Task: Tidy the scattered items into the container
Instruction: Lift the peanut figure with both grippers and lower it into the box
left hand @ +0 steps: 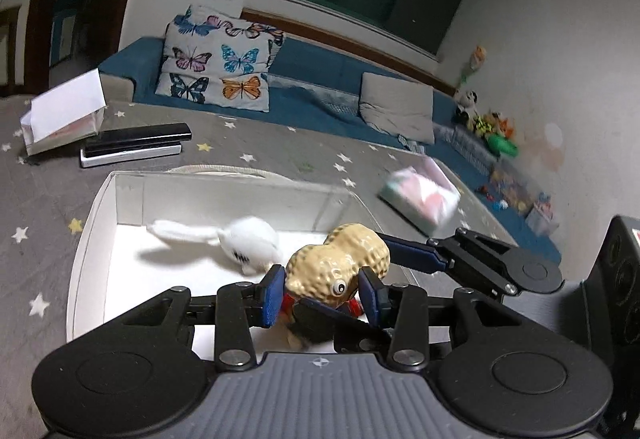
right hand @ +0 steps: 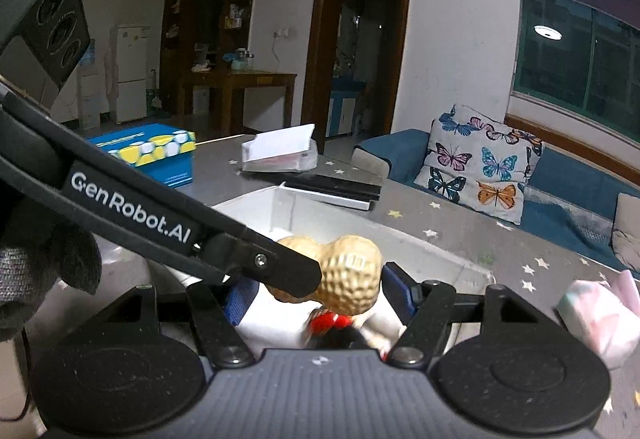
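A tan peanut-shaped toy (left hand: 340,263) with a googly eye and red clothing hangs above the clear-walled, white-floored container (left hand: 92,239). My left gripper (left hand: 322,295) is shut on it, blue pads pressed to its two sides. My right gripper (right hand: 318,295) comes in from the right and also grips the toy (right hand: 352,275), one of its fingers (left hand: 416,253) behind it and the other across its front. In the right wrist view, the left gripper's finger (right hand: 280,271) hides the toy's left lobe. A white plush rabbit (left hand: 248,243) lies inside the container.
A pastel tissue pack (left hand: 420,199) lies on the grey star-patterned cloth right of the container. Behind it are flat black and white boxes (left hand: 136,145), a clear box with a white card (left hand: 64,119) and a blue-yellow carton (right hand: 152,151). A blue sofa with a butterfly pillow (left hand: 216,63) borders the table.
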Demonstrator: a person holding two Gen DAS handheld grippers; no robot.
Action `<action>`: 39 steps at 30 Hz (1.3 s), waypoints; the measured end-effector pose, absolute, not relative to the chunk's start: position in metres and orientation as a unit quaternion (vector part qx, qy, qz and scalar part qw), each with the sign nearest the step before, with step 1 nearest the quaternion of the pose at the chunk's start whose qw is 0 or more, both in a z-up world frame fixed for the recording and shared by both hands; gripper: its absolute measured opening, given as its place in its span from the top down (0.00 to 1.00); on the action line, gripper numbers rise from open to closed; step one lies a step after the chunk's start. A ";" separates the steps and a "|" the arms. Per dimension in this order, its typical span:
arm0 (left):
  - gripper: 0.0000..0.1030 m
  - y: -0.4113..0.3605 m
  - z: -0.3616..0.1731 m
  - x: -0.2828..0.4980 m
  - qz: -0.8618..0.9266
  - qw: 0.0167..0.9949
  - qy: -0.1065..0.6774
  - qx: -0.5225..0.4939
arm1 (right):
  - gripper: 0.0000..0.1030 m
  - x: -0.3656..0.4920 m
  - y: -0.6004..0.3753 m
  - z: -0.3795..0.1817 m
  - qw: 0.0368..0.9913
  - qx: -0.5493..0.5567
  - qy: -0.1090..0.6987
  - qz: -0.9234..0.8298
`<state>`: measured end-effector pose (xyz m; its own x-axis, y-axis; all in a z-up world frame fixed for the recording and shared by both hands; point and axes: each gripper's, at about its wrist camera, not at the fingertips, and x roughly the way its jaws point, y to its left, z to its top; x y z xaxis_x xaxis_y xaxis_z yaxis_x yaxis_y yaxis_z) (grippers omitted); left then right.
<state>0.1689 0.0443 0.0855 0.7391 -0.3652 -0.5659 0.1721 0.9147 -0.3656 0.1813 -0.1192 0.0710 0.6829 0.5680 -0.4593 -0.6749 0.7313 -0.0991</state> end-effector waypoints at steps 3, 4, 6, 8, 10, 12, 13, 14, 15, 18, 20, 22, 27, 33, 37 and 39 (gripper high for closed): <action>0.58 0.046 0.081 0.193 -0.152 0.916 0.339 -0.152 | 0.33 0.203 -0.116 0.067 0.910 -0.128 0.213 0.332; 0.58 0.044 0.078 0.201 -0.156 0.914 0.343 -0.153 | 0.33 0.209 -0.118 0.065 0.911 -0.126 0.217 0.327; 0.58 0.039 0.070 0.215 -0.163 0.908 0.352 -0.157 | 0.33 0.219 -0.123 0.059 0.912 -0.118 0.229 0.318; 0.58 0.036 0.062 0.227 -0.169 0.903 0.361 -0.161 | 0.33 0.231 -0.130 0.052 0.913 -0.110 0.245 0.307; 0.58 0.031 0.055 0.234 -0.174 0.899 0.368 -0.163 | 0.33 0.238 -0.135 0.046 0.913 -0.107 0.256 0.299; 0.58 0.028 0.050 0.239 -0.179 0.896 0.372 -0.163 | 0.33 0.244 -0.139 0.041 0.913 -0.106 0.263 0.294; 0.58 0.027 0.048 0.241 -0.181 0.895 0.375 -0.162 | 0.33 0.245 -0.139 0.039 0.912 -0.107 0.266 0.293; 0.58 0.026 0.046 0.243 -0.182 0.893 0.378 -0.162 | 0.33 0.247 -0.140 0.036 0.911 -0.107 0.270 0.292; 0.58 0.025 0.044 0.244 -0.182 0.892 0.381 -0.161 | 0.33 0.249 -0.140 0.035 0.910 -0.108 0.275 0.291; 0.58 0.024 0.039 0.247 -0.182 0.889 0.391 -0.156 | 0.33 0.253 -0.140 0.031 0.907 -0.110 0.285 0.290; 0.58 0.023 0.036 0.247 -0.180 0.887 0.395 -0.154 | 0.33 0.253 -0.140 0.030 0.906 -0.110 0.287 0.291; 0.58 0.023 0.035 0.247 -0.182 0.886 0.397 -0.154 | 0.33 0.253 -0.140 0.028 0.906 -0.112 0.288 0.290; 0.58 0.023 0.035 0.246 -0.185 0.884 0.399 -0.155 | 0.33 0.251 -0.142 0.030 0.906 -0.108 0.289 0.291; 0.58 0.024 0.035 0.244 -0.181 0.886 0.397 -0.158 | 0.27 0.246 -0.145 0.032 0.907 -0.101 0.287 0.290; 0.58 0.023 0.036 0.241 -0.183 0.887 0.395 -0.157 | 0.27 0.242 -0.147 0.033 0.908 -0.101 0.284 0.290; 0.58 0.023 0.037 0.239 -0.183 0.888 0.393 -0.156 | 0.27 0.240 -0.147 0.034 0.909 -0.100 0.282 0.289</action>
